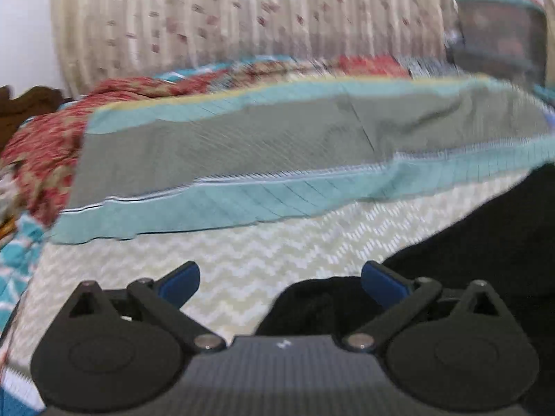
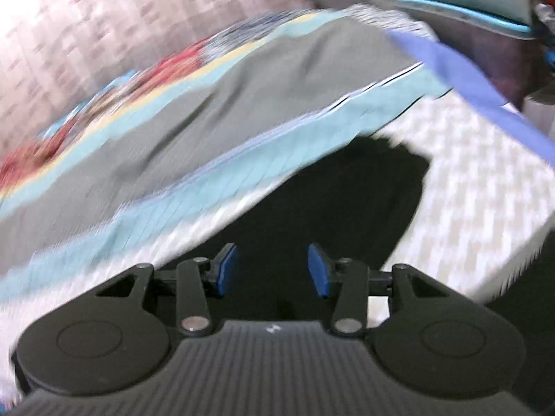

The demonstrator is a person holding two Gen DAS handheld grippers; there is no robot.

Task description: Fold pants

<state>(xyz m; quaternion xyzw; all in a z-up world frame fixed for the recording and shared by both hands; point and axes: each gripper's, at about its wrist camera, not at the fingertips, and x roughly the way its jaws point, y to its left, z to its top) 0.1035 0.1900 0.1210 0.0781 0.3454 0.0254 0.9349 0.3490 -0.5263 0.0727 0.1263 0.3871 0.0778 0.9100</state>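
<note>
Hovering between folds: left gripper (image 1: 280, 279) wide apart, right gripper (image 2: 273, 270) half-parted, both empty above black pants (image 2: 347, 201); next, regrip an edge.

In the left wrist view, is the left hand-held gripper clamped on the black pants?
No. The left hand-held gripper stands wide open, its blue pads apart, with the black pants lying loose beneath on the zigzag bedcover.

One black pants (image 1: 485, 260), one grey-and-teal blanket (image 1: 242, 145) (blurred), one curtain (image 1: 208, 17).
</note>
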